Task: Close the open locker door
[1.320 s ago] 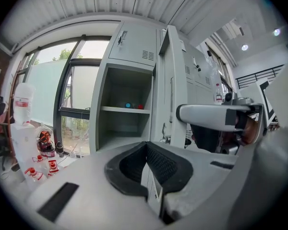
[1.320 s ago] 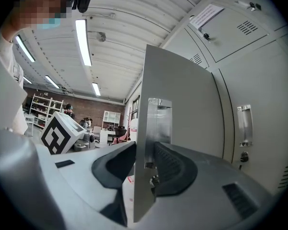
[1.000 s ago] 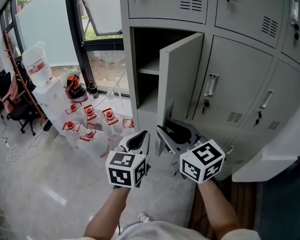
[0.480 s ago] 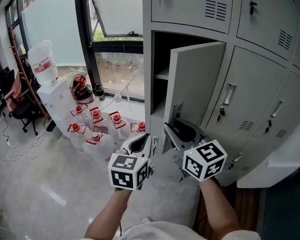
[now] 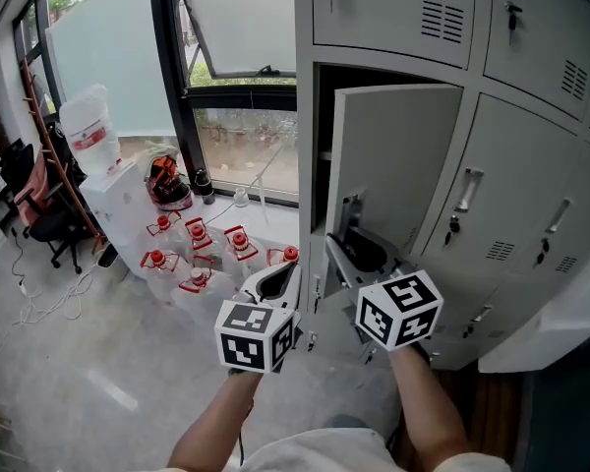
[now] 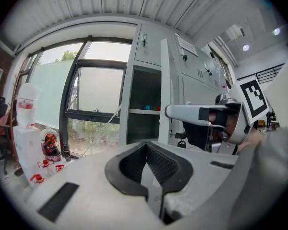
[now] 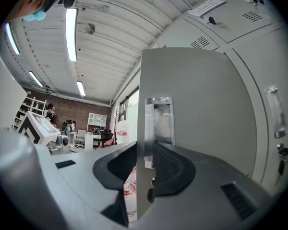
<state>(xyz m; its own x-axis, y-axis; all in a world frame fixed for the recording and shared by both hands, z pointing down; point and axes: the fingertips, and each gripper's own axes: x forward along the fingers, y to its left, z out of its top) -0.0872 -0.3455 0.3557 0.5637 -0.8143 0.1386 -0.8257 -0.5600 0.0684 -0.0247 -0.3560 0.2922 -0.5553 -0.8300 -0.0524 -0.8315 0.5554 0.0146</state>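
The grey locker door (image 5: 398,165) stands part open in front of its dark compartment (image 5: 323,146). My right gripper (image 5: 346,249) reaches to the door's lower free edge. In the right gripper view that edge (image 7: 145,128) runs straight between the pads, below the metal handle plate (image 7: 158,119). The right gripper (image 7: 144,150) has just been closing and is shut on the edge. My left gripper (image 5: 280,278) hovers just left of the door, touching nothing. Seen from the left gripper (image 6: 145,145), its pads meet with nothing between them, and the door (image 6: 164,95) appears edge-on ahead.
Closed locker doors (image 5: 531,195) fill the right side and the row above. Several red-capped water jugs (image 5: 202,254) sit on the floor by the window (image 5: 236,28). A white dispenser with a bottle (image 5: 88,131) and an office chair (image 5: 39,214) stand further left.
Both grippers have moved forward toward the lockers and the view has shifted with them. The door shows more of its face now, with the right gripper still at its lower edge.
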